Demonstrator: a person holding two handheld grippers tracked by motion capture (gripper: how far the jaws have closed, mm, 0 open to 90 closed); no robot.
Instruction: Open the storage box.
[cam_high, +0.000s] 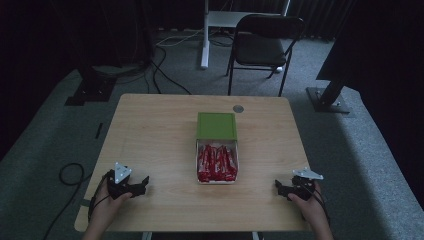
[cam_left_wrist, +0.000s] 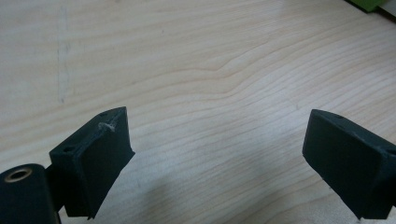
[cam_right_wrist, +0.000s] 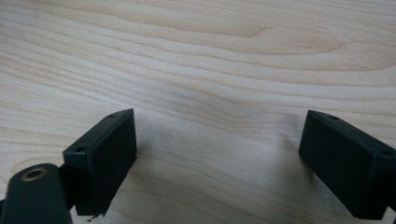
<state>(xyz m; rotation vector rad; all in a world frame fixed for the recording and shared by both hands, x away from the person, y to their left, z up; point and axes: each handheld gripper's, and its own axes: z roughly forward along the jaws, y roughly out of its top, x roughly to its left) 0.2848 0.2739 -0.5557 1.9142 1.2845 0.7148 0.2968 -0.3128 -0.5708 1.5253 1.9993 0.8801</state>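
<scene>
White tray (cam_high: 217, 180) of red-wrapped bars (cam_high: 216, 163) at the worktop's (cam_high: 155, 135) middle, its far end tucked under a green lid (cam_high: 216, 125) – well apart from both grippers. Left gripper (cam_high: 140, 184) low over the near left corner, jaws spread wide over bare wood, nothing between. Right gripper (cam_high: 281, 189) near the right edge – jaws likewise wide, empty. Beyond the worktop, a dark chair (cam_high: 265, 45) on grey carpet.

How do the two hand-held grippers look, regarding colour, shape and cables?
Both the left gripper and the right gripper are black, each topped by a grey three-cornered plate. Their jaws end in flat, blocky black pads with small holes. A black cable trails from each.
</scene>
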